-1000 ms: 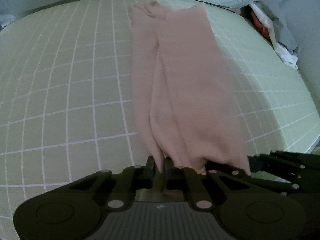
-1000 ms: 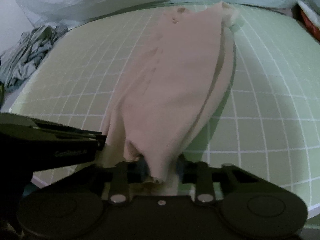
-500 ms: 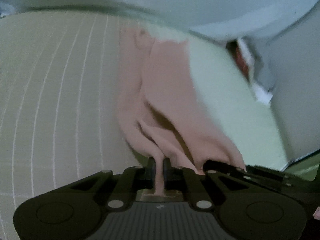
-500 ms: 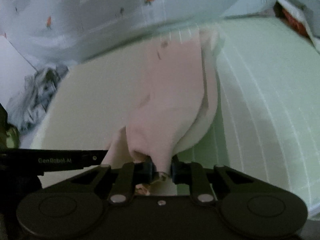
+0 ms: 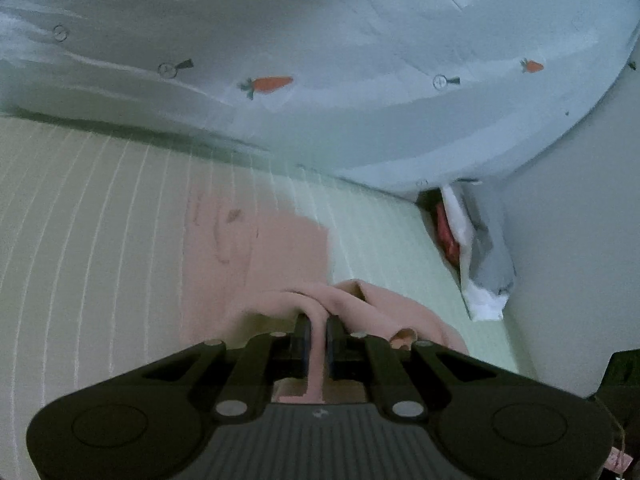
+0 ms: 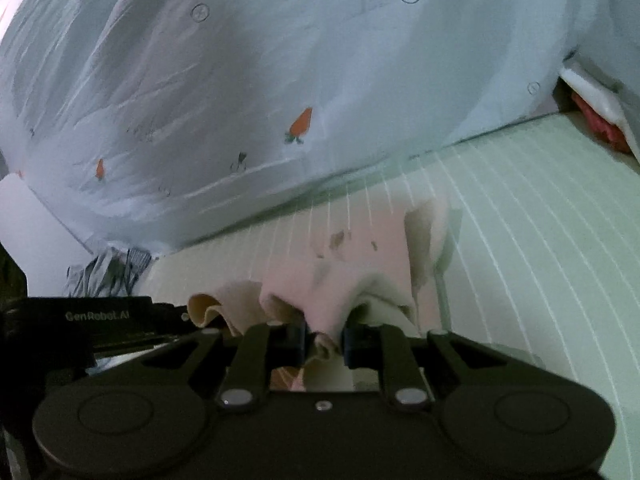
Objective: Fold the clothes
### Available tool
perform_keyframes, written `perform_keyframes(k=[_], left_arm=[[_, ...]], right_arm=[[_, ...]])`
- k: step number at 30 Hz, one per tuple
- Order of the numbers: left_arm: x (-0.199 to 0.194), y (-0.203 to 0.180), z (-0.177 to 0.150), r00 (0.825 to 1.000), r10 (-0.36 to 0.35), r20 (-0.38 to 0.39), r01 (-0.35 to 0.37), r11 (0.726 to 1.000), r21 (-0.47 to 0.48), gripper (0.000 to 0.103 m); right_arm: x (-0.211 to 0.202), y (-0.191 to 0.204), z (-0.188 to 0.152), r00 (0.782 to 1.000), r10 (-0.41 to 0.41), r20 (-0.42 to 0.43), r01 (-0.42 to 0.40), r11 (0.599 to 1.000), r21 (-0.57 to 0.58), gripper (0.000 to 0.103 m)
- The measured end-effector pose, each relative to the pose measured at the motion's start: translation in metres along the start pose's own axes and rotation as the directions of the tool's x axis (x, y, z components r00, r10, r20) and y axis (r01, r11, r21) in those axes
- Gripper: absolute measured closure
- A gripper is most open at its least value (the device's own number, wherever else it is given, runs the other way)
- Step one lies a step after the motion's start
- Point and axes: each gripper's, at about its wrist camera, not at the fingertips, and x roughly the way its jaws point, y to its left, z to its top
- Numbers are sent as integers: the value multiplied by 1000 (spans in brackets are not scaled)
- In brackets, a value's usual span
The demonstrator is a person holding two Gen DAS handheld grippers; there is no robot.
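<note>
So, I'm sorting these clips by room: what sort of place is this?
Probably a bedroom. A carrot-print duvet is bunched at the back of a green grid-lined mattress, with the pink garment spread on it.

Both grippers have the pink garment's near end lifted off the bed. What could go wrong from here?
1. The right gripper pinches a thick bunch of the pink garment; some layers may slip out.
2. Loose folds sag beside the left gripper, so the fold may land creased.
3. The far end lies close to the carrot-print quilt and may end up against it.
</note>
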Motion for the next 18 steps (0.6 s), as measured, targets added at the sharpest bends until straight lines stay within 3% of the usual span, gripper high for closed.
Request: perform_keyframes(k=[4,9,13,18], left_arm=[[31,11,24,1000,12,-18,-13,1000,-24,95],[96,33,40,993,89,-75,-92,995,-39,94],[145,67,40,977,131,-166,-156,976,-153,94],[161,86,50,978,119,-172,-156,962,-222,93]], right_arm=[[31,-12,22,1000,-13,-21,12,1000,-13,86],[99,-42,40,993,-27,-114,31,999,33,83],[154,-67,40,975,-50,-217,69,994,81,79],[184,-78,56,964,-9,-267,42,992,118,75]])
